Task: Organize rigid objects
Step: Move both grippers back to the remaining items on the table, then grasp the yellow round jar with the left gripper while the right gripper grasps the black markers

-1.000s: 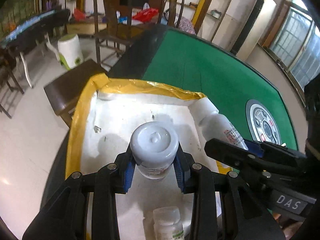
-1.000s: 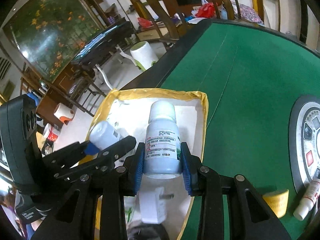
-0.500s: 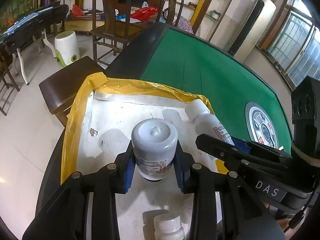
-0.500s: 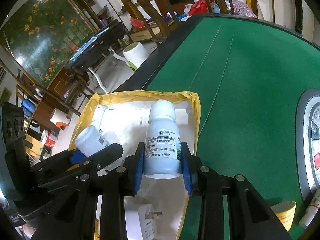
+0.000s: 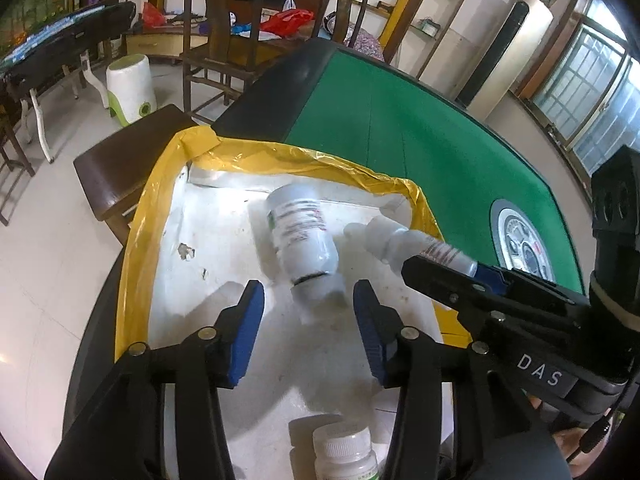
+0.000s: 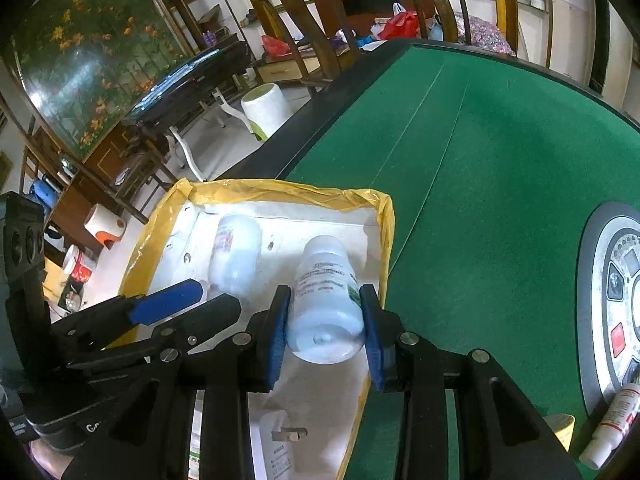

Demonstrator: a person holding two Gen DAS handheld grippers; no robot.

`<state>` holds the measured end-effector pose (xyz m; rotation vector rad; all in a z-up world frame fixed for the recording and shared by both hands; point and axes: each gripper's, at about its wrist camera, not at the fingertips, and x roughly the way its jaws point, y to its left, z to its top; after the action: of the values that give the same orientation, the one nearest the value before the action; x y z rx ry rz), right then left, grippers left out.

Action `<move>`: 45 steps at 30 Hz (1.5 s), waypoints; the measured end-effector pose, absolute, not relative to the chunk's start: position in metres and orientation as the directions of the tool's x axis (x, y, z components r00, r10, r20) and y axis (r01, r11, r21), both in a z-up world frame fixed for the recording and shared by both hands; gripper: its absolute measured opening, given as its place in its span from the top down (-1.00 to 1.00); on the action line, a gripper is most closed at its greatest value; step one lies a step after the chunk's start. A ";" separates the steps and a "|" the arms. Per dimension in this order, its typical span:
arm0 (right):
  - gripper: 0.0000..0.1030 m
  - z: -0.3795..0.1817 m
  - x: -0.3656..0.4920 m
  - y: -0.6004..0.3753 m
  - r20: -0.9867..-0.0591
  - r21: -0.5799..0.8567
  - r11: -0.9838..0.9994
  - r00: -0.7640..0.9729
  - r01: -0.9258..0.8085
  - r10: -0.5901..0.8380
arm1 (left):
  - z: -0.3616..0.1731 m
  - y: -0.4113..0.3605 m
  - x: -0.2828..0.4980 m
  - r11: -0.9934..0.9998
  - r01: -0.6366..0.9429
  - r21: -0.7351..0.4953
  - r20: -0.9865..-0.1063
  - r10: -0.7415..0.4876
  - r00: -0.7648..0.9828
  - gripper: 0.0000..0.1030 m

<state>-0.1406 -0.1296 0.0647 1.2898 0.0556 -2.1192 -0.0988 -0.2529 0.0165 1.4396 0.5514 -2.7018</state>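
A white foam tray with yellow taped rim (image 5: 140,240) (image 6: 384,216) sits at the green table's corner. My left gripper (image 5: 308,320) is open; a white labelled bottle (image 5: 302,236) lies on its side in the tray just beyond the fingertips, also in the right wrist view (image 6: 236,260). My right gripper (image 6: 325,320) is shut on a second white bottle (image 6: 326,300), held over the tray's right side; it shows in the left wrist view (image 5: 404,240).
A small white-capped bottle (image 5: 344,452) stands at the tray's near end. A white plug adapter (image 6: 276,440) lies in the tray. On the green felt (image 6: 480,160) are the round control panel (image 6: 616,288), a tube (image 6: 612,424) and a yellow cap (image 6: 560,428). Chairs stand beyond.
My left gripper opened and let go of its bottle, which now lies on its side in the tray. My right gripper lowered its bottle toward the tray, still gripped.
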 end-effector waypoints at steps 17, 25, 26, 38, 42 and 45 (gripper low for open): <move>0.12 0.096 -0.115 -0.107 -0.737 0.311 -0.763 -0.363 0.566 -0.570 | 0.048 -0.256 -0.078 -0.928 0.184 -0.324 -0.758 0.139 -0.637 -0.23; 0.10 0.108 -0.081 -0.057 -0.670 0.359 -0.730 -0.384 0.582 -0.635 | 0.065 -0.231 -0.061 -0.936 0.145 -0.319 -0.726 0.143 -0.673 -0.23; 0.03 0.109 -0.075 -0.044 -0.660 0.363 -0.727 -0.391 0.583 -0.642 | 0.067 -0.225 -0.057 -0.938 0.135 -0.319 -0.717 0.146 -0.682 -0.23; -0.02 0.109 -0.047 0.127 -0.571 0.314 -0.814 -0.587 0.489 -0.574 | 0.066 -0.106 -0.072 -0.953 -0.032 -0.300 -0.755 0.258 -0.603 -0.22; -0.02 0.100 -0.054 0.166 -0.539 0.360 -0.828 -0.628 0.430 -0.561 | 0.046 -0.066 -0.091 -0.948 0.010 -0.318 -0.804 0.264 -0.532 -0.22; -0.02 0.101 -0.062 0.182 -0.543 0.381 -0.839 -0.641 0.388 -0.543 | 0.032 -0.044 -0.101 -0.966 0.091 -0.241 -0.852 0.166 -0.497 -0.22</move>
<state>-0.0619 0.1821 0.1012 0.9085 -0.3126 -2.4348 -0.1008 -0.0441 0.0322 1.5967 0.4087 -2.7255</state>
